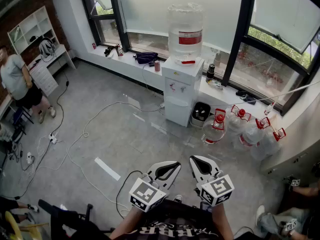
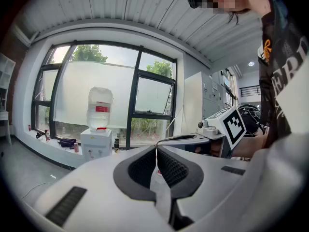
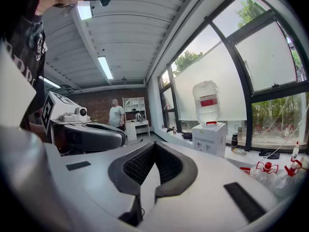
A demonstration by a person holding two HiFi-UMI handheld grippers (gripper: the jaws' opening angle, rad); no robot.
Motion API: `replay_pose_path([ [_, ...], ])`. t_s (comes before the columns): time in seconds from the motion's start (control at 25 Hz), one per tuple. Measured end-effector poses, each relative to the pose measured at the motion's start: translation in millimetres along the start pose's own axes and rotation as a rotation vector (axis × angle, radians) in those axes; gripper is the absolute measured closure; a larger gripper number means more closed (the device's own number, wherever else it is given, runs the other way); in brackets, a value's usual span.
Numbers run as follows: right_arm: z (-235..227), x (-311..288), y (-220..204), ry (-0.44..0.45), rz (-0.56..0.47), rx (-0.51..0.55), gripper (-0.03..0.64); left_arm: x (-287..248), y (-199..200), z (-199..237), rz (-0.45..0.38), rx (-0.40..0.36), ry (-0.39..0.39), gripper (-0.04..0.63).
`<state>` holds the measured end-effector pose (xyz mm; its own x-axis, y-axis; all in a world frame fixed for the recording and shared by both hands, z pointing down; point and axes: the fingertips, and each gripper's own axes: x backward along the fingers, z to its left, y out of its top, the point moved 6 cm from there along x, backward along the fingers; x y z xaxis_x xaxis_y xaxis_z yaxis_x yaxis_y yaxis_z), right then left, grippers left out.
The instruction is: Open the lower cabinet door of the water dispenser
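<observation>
L gripper (image 2: pixel 156 147) & R gripper (image 3: pixel 153 144) side by side, jaws together on both, nothing between. Well apart from water dispenser (image 1: pixel 180 81); lower cabinet door (image 1: pixel 176 112) closed.

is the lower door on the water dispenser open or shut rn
Shut. In the head view the lower cabinet door lies flush with the front of the water dispenser, with no gap or swung panel showing.

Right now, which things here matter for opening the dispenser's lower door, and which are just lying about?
For the job: water dispenser, its lower cabinet door, left gripper, right gripper.
Lying about: spare water bottles, black bin, windowsill bag.
</observation>
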<state>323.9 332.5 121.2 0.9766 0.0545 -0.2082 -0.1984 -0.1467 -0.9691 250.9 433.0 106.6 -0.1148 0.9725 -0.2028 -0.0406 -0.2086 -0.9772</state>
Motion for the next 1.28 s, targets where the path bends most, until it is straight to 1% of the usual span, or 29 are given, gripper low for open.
replay_pose_path([
  [0.2, -12, 1, -2, -0.020, -0.008, -0.018, 0.604, -9, -1, 1, 0.009, -0.004, 0.004, 0.578],
  [0.4, -22, 0, -9, -0.004, -0.011, -0.017, 0.604, -17, -5, 2, 0.029, -0.004, 0.012, 0.578],
  [0.72, -35, -29, -14, 0.004, -0.001, -0.074, 0.604, -22, -10, 34, 0.083, 0.007, 0.041, 0.578],
  [0.84, -46, -46, -16, -0.012, 0.006, -0.085, 0.604, -30, -13, 55, 0.098, 0.010, 0.038, 0.578],
  [0.96, -62, -70, -18, -0.035, 0.013, -0.099, 0.604, -47, -18, 87, 0.104, 0.020, 0.020, 0.578],
  [1.12, -88, -110, -25, -0.106, 0.040, -0.122, 0.604, -76, -26, 139, 0.123, 0.037, -0.029, 0.578],
  [1.2, -102, -134, -27, -0.145, 0.048, -0.142, 0.604, -90, -26, 170, 0.134, 0.020, -0.056, 0.578],
  [1.28, -118, -166, -28, -0.173, 0.055, -0.158, 0.604, -105, -24, 205, 0.133, -0.014, -0.089, 0.578],
])
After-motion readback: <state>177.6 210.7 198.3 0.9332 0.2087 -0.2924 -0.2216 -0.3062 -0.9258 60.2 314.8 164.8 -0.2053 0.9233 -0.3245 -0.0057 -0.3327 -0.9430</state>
